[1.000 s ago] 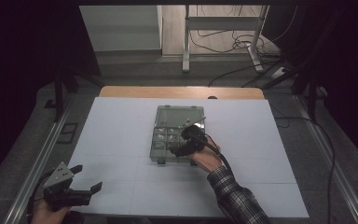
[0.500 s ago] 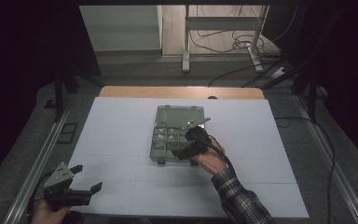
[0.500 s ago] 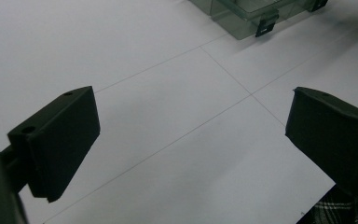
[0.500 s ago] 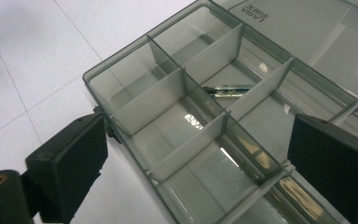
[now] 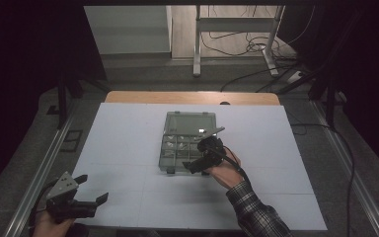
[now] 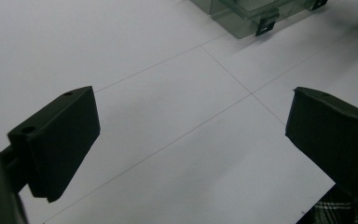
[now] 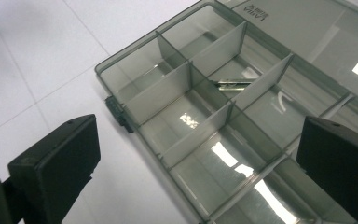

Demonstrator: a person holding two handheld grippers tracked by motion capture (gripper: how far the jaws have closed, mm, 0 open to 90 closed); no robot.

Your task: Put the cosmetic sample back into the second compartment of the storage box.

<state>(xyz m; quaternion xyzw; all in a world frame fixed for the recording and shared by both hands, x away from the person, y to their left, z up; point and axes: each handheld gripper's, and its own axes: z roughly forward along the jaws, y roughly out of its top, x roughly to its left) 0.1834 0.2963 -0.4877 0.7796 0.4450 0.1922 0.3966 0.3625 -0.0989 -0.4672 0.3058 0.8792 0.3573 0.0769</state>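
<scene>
Right gripper view has the right gripper (image 7: 198, 154) over the compartment box (image 7: 242, 116), jaws just opened wide, empty; a small metal part (image 7: 233, 84) lies beyond them.

The compartment box (image 5: 183, 143) was smoky translucent grey, the table sheet (image 5: 128, 133) white (faintly gridded), the sleeve (image 5: 256, 217) dark plaid.

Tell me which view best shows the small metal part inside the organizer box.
The right gripper view: the metal part lies close up in one compartment of the organizer box. The high view shows the box too small to pick it out; the left gripper view catches just a box corner.
</scene>
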